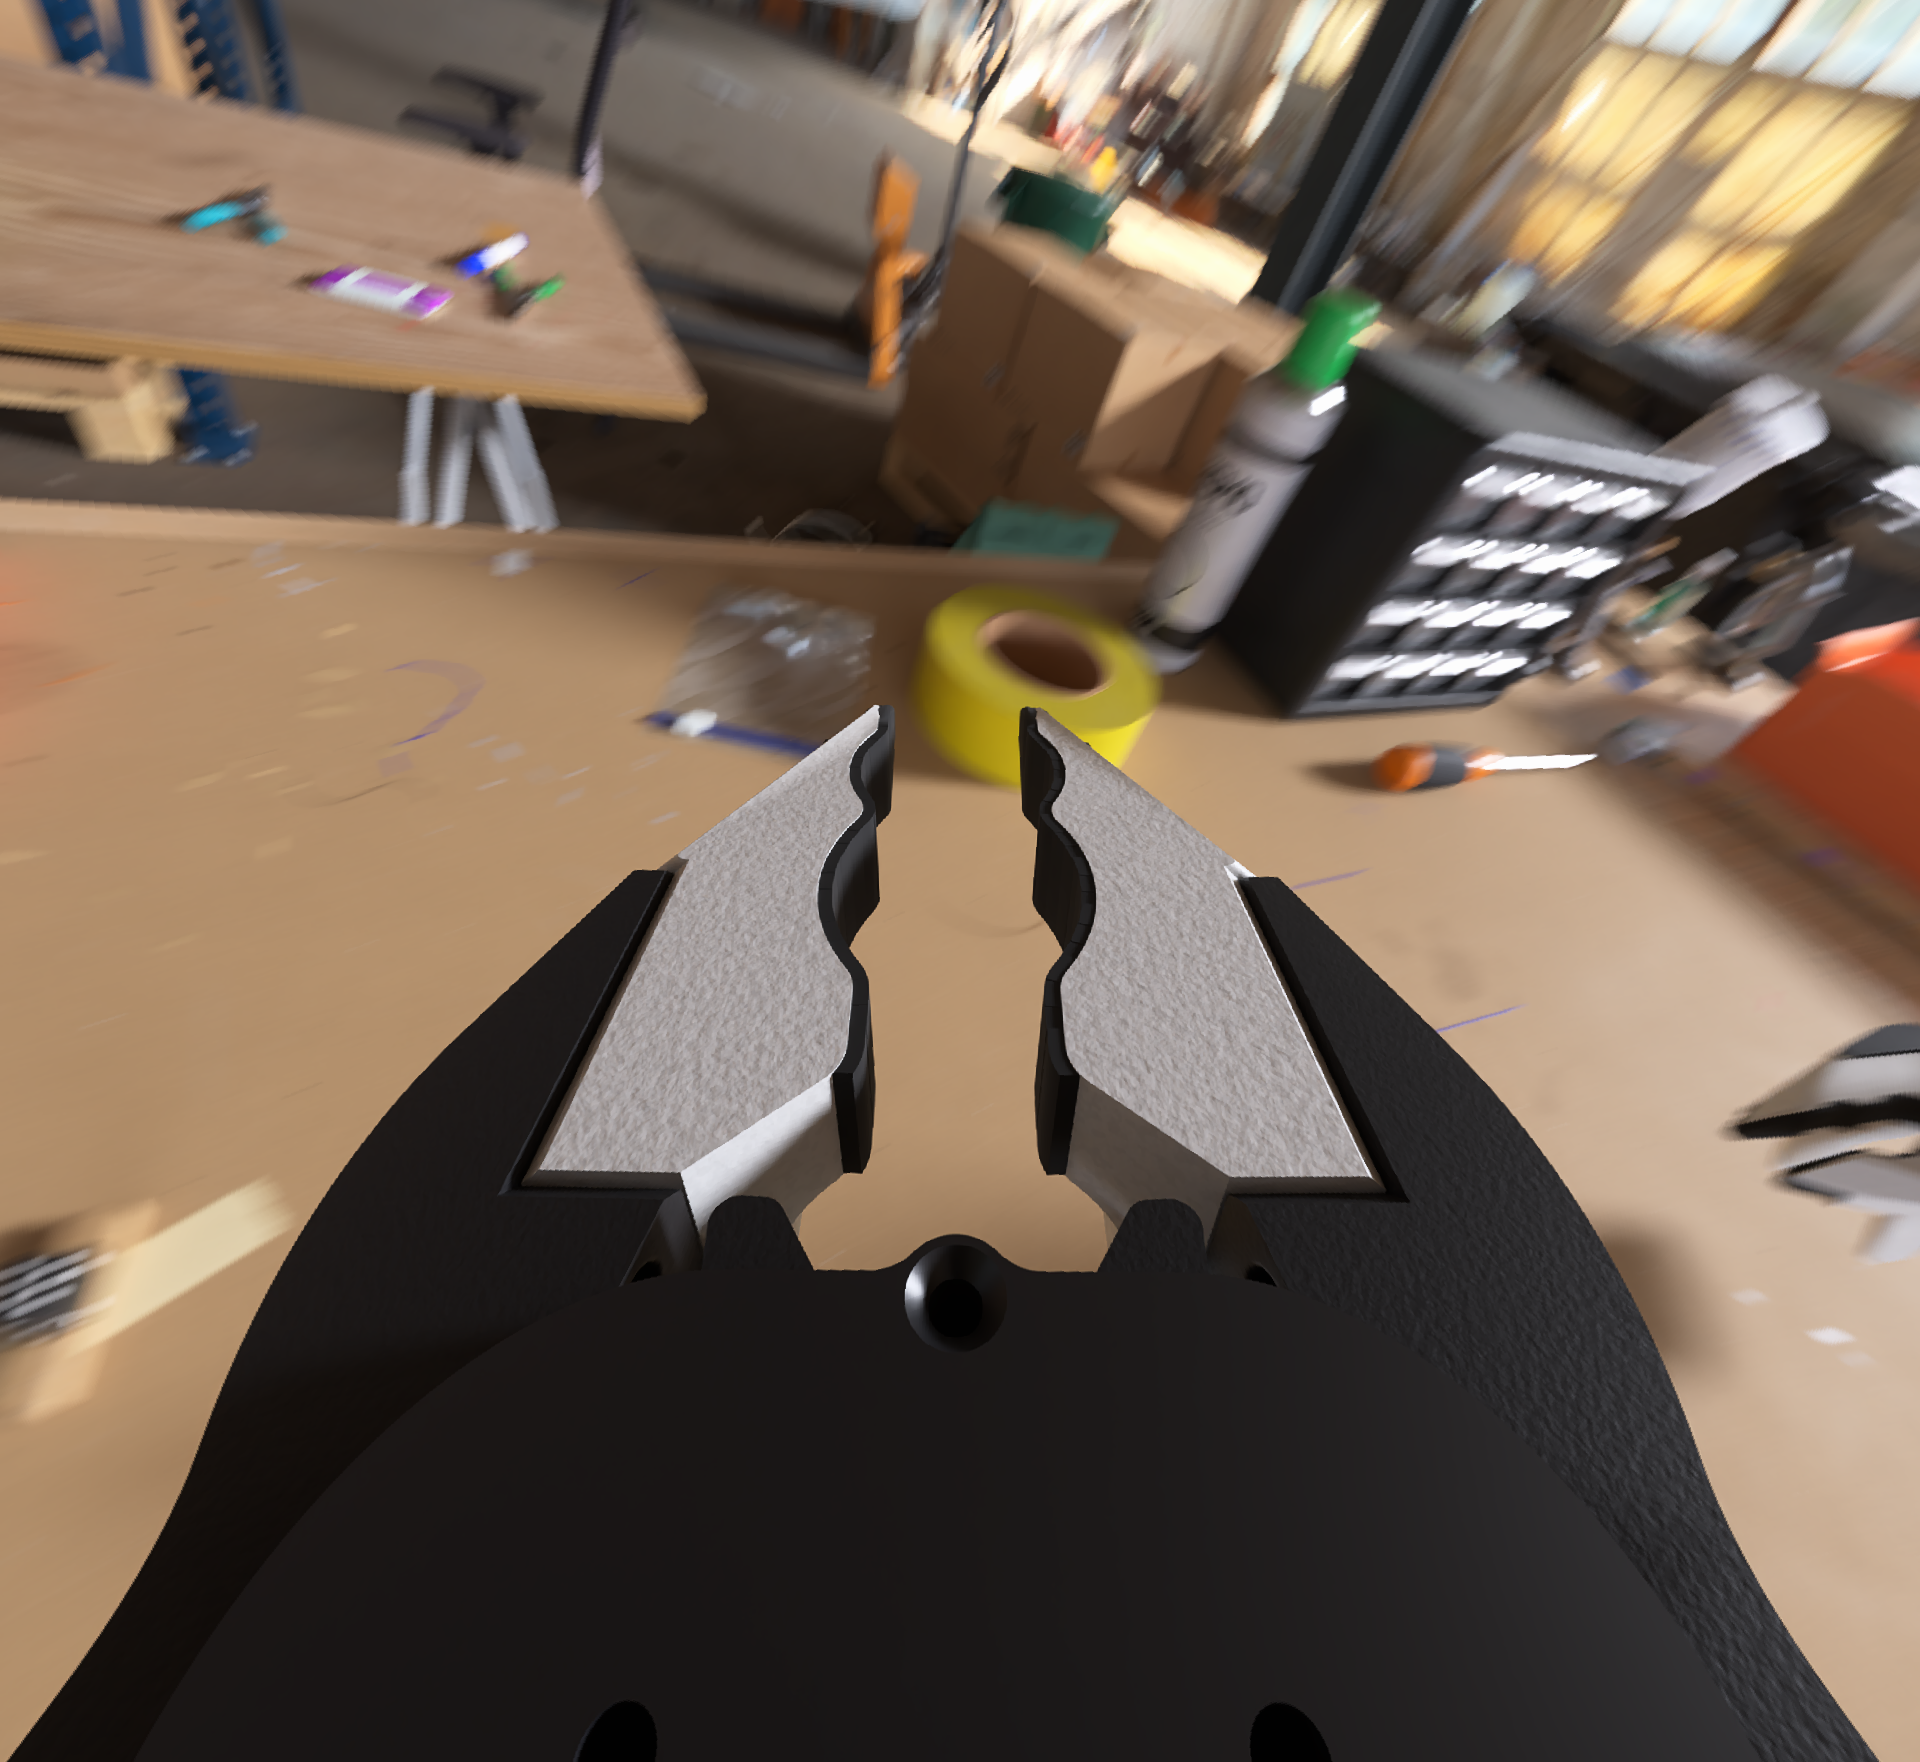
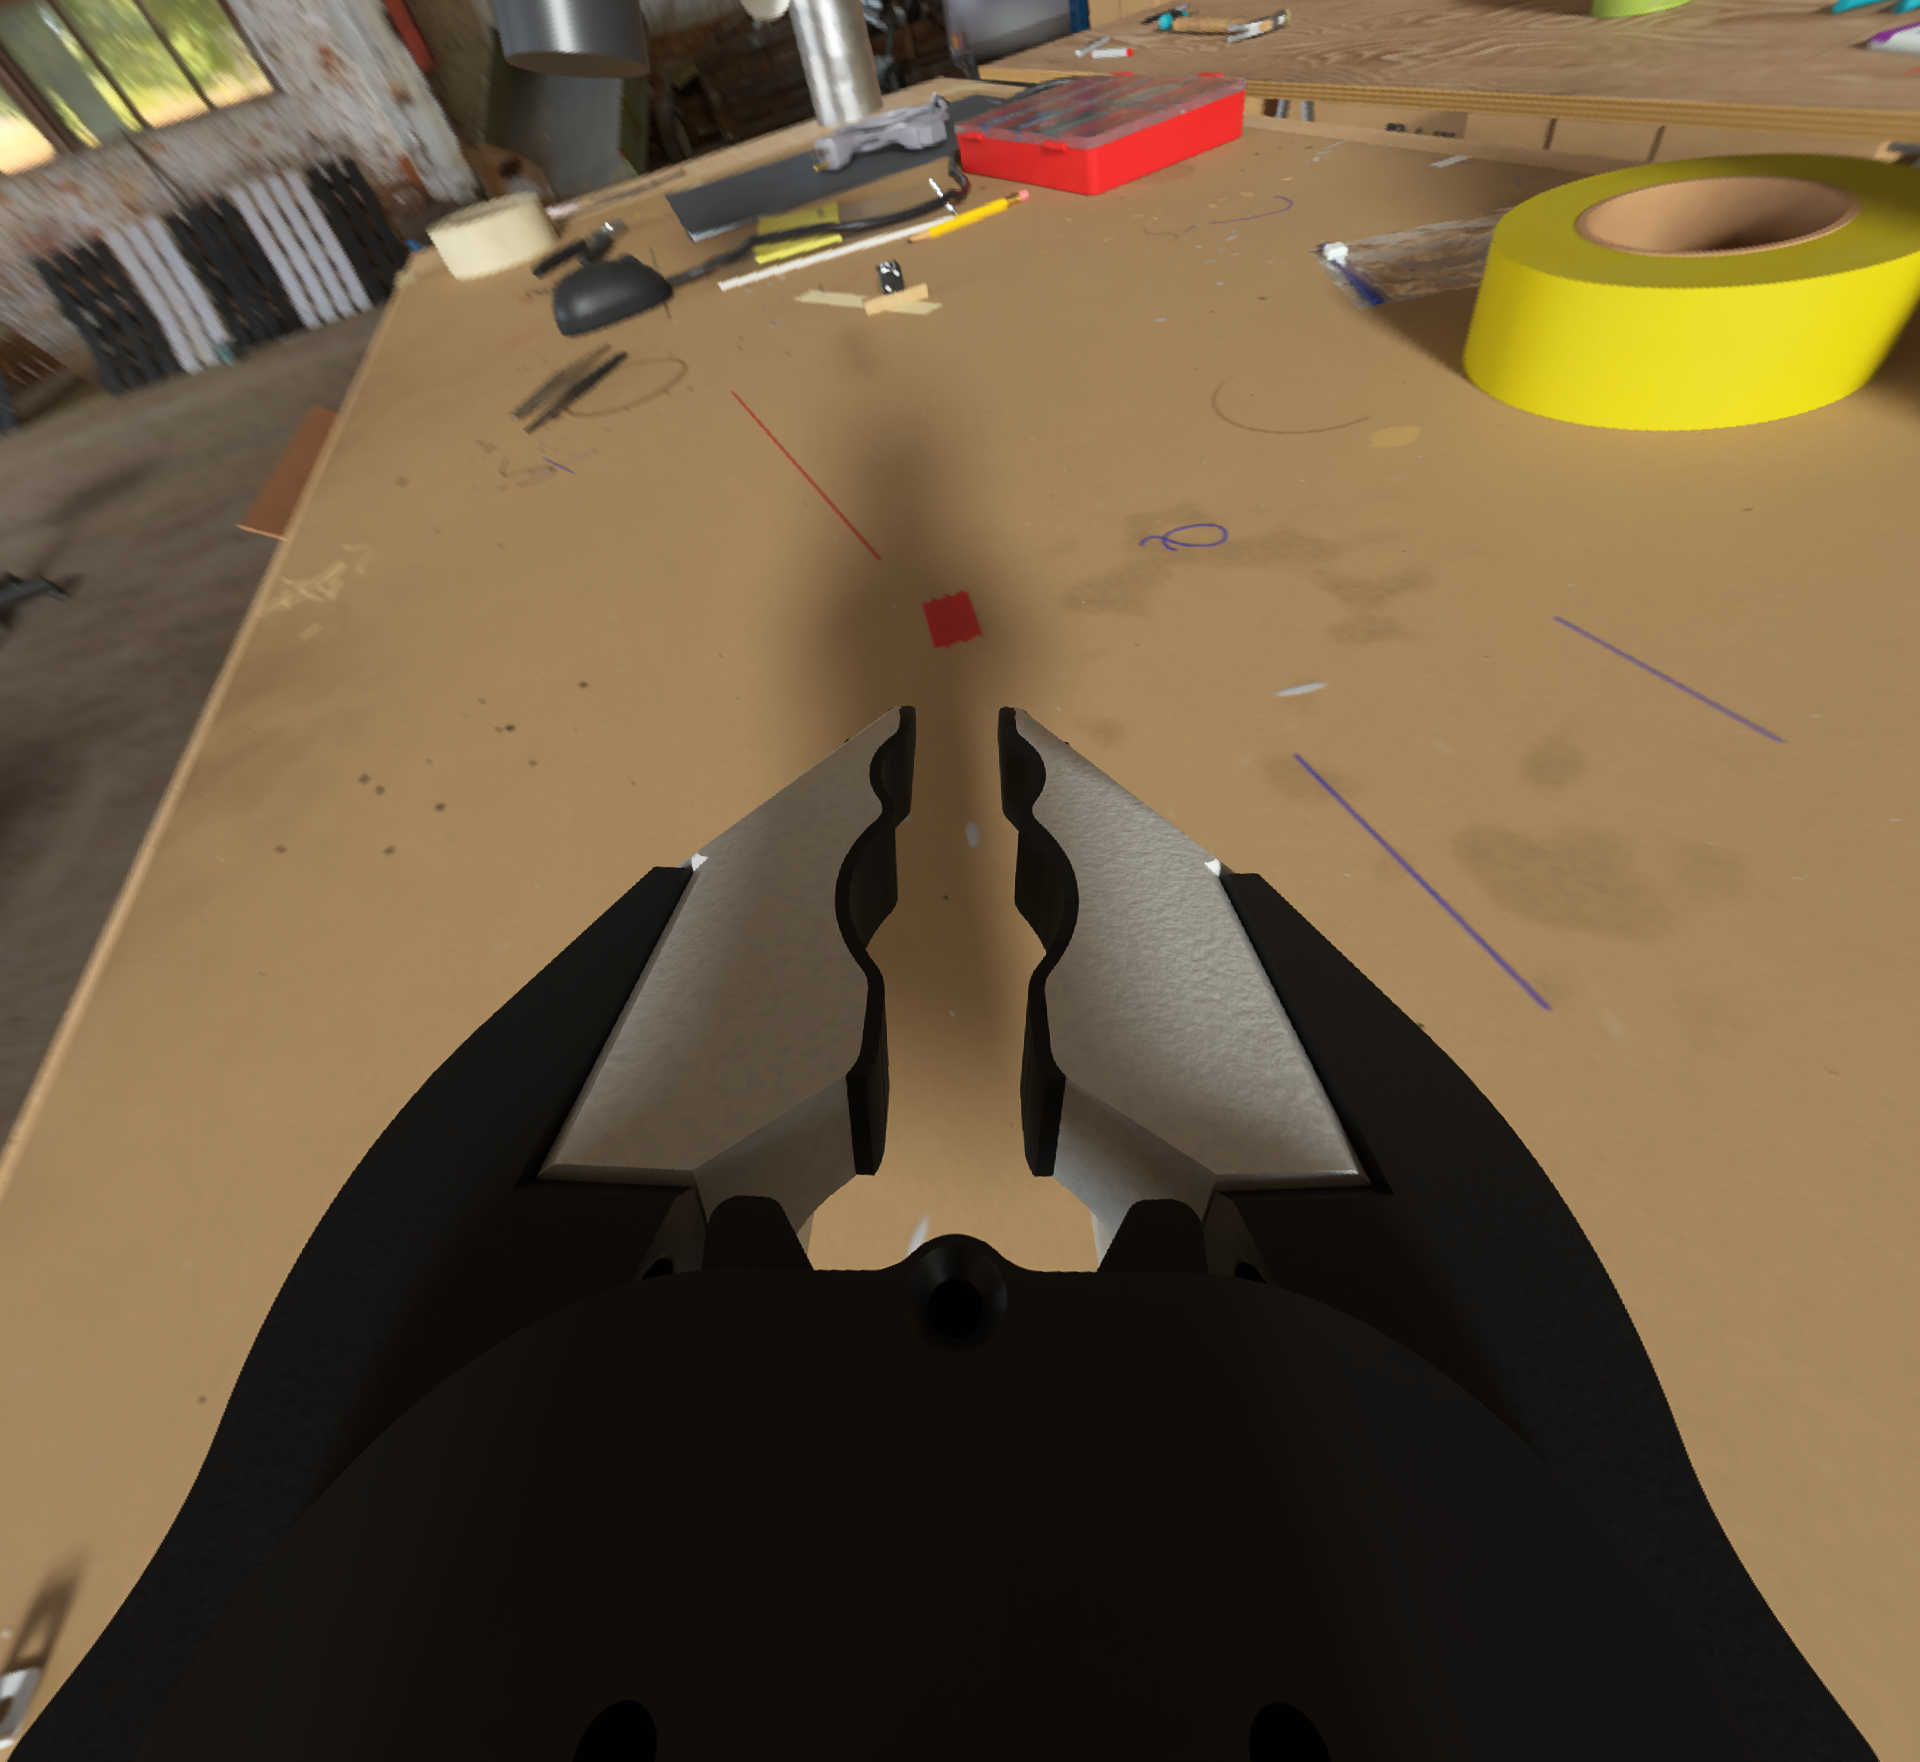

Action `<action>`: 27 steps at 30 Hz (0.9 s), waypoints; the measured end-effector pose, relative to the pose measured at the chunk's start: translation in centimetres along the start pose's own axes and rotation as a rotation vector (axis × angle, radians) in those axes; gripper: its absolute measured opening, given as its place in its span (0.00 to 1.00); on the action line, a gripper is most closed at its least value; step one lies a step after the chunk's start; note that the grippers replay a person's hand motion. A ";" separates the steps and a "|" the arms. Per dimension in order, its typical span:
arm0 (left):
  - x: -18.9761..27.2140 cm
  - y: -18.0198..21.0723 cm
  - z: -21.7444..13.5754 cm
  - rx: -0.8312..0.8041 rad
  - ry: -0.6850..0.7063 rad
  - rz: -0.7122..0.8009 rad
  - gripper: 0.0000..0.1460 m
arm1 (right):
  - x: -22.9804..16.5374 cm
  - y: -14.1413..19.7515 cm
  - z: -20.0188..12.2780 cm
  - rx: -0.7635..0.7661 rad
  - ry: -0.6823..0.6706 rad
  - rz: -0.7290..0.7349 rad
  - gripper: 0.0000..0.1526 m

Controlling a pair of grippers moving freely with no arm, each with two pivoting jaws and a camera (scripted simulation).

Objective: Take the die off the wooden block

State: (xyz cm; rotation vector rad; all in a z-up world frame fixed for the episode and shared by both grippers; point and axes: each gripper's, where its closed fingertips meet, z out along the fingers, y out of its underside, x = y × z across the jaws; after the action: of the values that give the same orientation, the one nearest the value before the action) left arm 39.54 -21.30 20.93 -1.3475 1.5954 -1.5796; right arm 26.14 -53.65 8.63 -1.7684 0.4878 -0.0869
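Note:
In the right wrist view a small dark die [image 2: 888,272] sits on a pale wooden block [image 2: 902,301] far ahead on the brown table. My right gripper [image 2: 956,717] is open a little, empty, and well short of them. In the blurred left wrist view a dark, white-streaked thing, likely the die [image 1: 42,1286], lies on a pale wooden block [image 1: 177,1245] at the lower left. My left gripper [image 1: 956,725] is open and empty, pointing past it toward a yellow tape roll [image 1: 1039,684]. The right gripper [image 1: 1849,1130] shows blurred at that view's right edge.
The yellow tape roll [image 2: 1704,299] stands to the right, a red case [image 2: 1101,128] and a black mouse-like object [image 2: 608,294] lie far back. A red tape patch [image 2: 951,619] lies just ahead. A screwdriver [image 1: 1455,765], a bottle [image 1: 1247,486] and a black drawer unit [image 1: 1455,590] stand to the right.

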 end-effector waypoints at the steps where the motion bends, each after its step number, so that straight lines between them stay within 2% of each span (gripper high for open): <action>1: -2.3 0.1 -0.4 -0.061 -0.052 0.025 0.16 | 0.0 -0.1 0.2 0.010 -0.019 0.025 0.10; 4: -9.2 3.2 -1.7 -0.428 -0.173 0.024 0.19 | -0.3 -0.8 0.9 0.047 -0.082 0.123 0.10; 7: -14.9 6.9 -4.0 -0.788 -0.317 0.097 0.20 | -0.5 -0.8 1.4 0.049 -0.125 0.181 0.10; 10: -18.1 9.1 -5.0 -0.960 -0.388 0.166 0.22 | -0.7 -0.7 1.8 0.032 -0.134 0.172 0.10; 14: -20.1 11.2 -4.3 -1.049 -0.393 0.118 0.24 | -1.0 -0.4 1.9 0.012 -0.124 0.135 0.09; 18: -21.1 11.0 -3.8 -1.045 -0.408 0.131 0.26 | -0.9 -0.1 1.7 -0.002 -0.093 0.090 0.09; 27: -21.7 13.0 -4.5 -1.054 -0.344 0.025 0.25 | 0.0 -0.2 1.3 0.025 -0.070 0.147 0.09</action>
State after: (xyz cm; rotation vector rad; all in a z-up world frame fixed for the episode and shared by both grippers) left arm 39.95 -2.37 3.50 -1.9212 2.2678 -0.3505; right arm 26.61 -52.44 8.45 -1.7002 0.5620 0.0718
